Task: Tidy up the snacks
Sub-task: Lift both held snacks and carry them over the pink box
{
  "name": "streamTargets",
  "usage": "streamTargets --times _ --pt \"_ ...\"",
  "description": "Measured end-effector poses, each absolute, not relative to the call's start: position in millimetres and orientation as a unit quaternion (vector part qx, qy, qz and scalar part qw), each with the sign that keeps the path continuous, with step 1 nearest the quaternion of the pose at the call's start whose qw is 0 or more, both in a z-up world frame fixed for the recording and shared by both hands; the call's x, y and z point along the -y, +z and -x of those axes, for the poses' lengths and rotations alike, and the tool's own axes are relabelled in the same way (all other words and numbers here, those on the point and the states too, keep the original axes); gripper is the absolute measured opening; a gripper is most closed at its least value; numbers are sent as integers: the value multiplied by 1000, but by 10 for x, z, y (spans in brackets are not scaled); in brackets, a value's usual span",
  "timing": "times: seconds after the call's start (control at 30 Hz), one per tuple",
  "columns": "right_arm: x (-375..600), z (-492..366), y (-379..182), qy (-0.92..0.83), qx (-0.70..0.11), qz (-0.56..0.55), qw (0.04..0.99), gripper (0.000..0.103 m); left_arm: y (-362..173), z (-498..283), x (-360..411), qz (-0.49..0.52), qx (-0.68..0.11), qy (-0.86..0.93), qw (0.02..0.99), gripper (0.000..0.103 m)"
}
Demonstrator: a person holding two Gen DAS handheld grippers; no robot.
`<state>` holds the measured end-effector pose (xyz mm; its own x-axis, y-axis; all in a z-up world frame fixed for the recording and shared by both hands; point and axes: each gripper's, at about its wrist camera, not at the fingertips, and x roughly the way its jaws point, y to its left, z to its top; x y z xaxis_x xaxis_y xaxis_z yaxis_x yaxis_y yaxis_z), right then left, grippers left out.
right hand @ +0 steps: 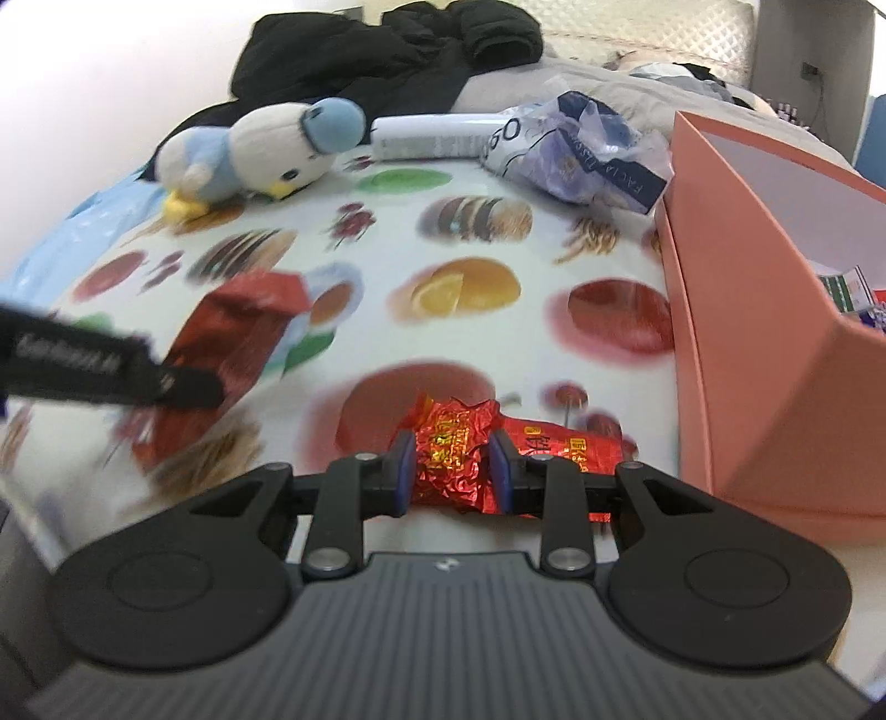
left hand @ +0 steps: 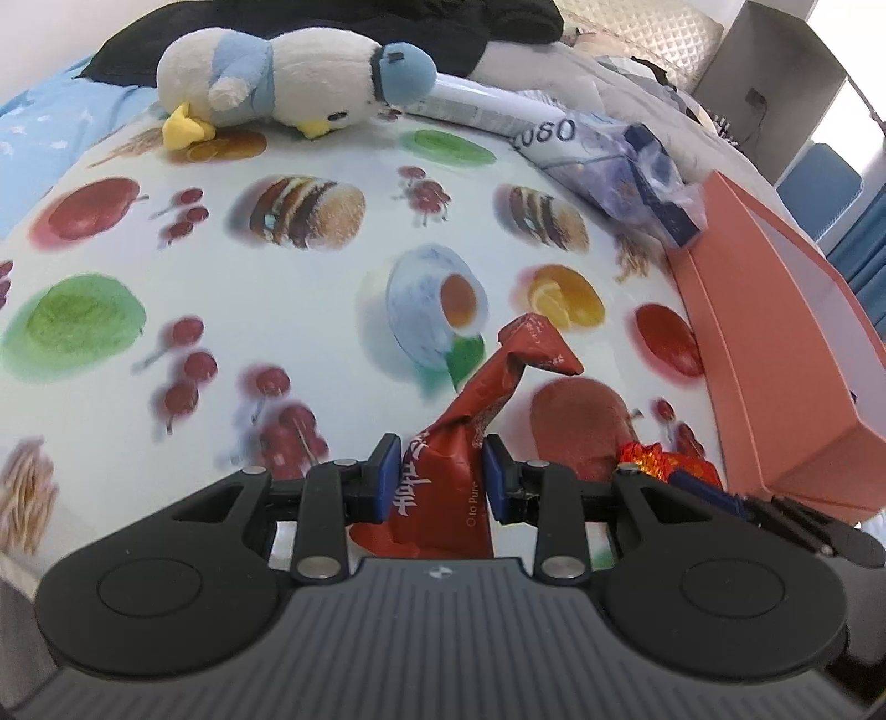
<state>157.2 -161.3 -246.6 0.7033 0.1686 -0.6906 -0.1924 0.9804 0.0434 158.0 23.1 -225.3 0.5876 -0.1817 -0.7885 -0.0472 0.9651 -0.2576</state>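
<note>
The left claw (left hand: 441,476) is clamped on a brown-red packet (left hand: 470,437), held above the food-print cloth (left hand: 310,310); the right claw (right hand: 451,471) is clamped on a crinkled red foil packet (right hand: 459,448), just left of the pink box (right hand: 747,354), which has small packs inside. Farther back on the cloth lie a plush bird (right hand: 260,149), a white tube (right hand: 437,135) and a crumpled plastic bag (right hand: 581,149); behind them sits dark clothing (right hand: 398,50).

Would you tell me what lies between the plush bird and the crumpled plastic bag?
A white tube lies there on its side, between plush bird and plastic bag; the right wrist view shows it best.
</note>
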Motion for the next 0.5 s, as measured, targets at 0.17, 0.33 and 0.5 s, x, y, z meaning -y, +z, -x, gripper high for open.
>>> streamTargets --times 0.17,0.33,0.5 --pt "1717 -1279 -2448 110 -377 28 919 32 -2274 -1439 -124 118 -468 -43 875 37" --pt "1790 -1179 -2453 112 -376 26 919 34 -2391 -1398 -39 102 -480 -44 870 37" --pt "1783 -1205 -2444 123 -373 -3 919 76 -2404 -1442 -57 105 -481 -42 870 37"
